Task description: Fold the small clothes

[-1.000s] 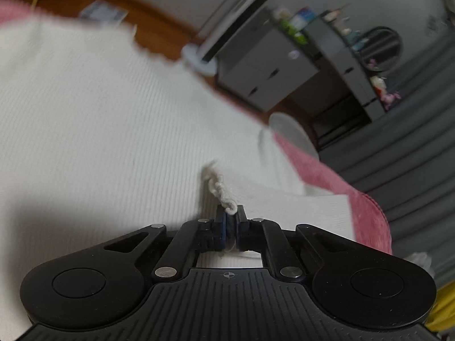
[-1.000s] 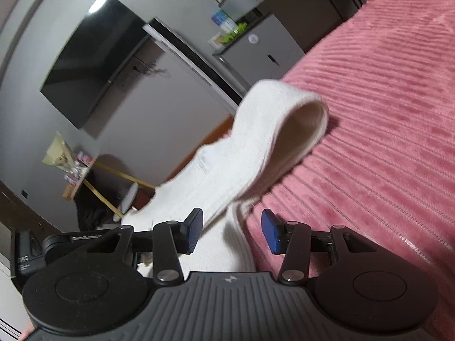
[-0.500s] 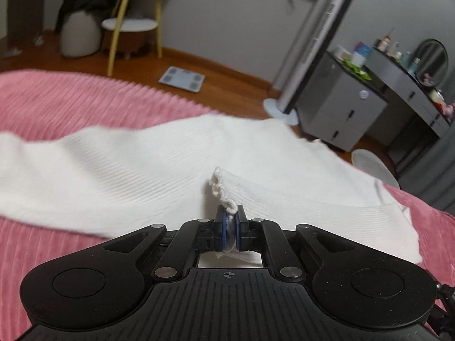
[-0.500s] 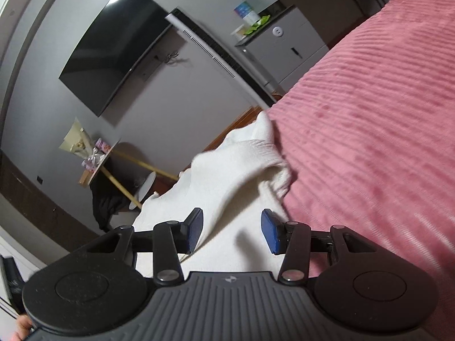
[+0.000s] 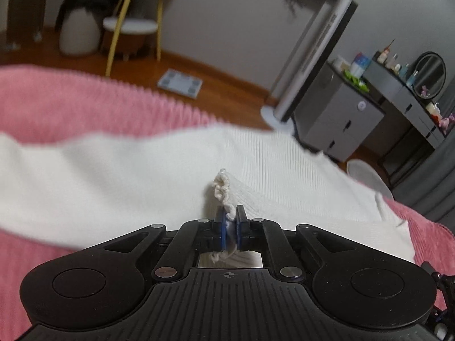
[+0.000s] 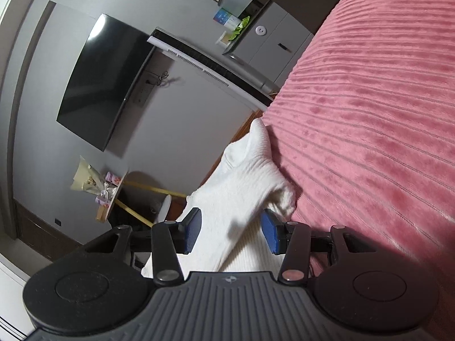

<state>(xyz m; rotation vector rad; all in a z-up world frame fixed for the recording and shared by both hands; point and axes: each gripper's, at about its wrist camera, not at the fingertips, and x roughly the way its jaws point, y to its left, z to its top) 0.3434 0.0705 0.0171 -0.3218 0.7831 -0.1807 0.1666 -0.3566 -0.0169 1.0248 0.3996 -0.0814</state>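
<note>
One white garment (image 5: pixel 142 170) | pink ribbed bedspread (image 6: pixel 369 113) | wooden floor (image 5: pixel 227 91)

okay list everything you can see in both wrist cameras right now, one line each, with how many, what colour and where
knit garment: one, white, spread on the bedspread
bedspread: one, pink, ribbed, under the garment
bathroom scale: one, grey, on the wooden floor
stool: one, white seat, yellow legs, by the far wall
tower fan: one, silver and black, by the cabinet
cabinet: one, grey, bottles on top
round mirror: one, black rim, on the dresser
TV: one, black, wall-mounted
left tongs: black with blue pads, shut on the garment's edge
right tongs: black with blue pads, open over the garment
</note>
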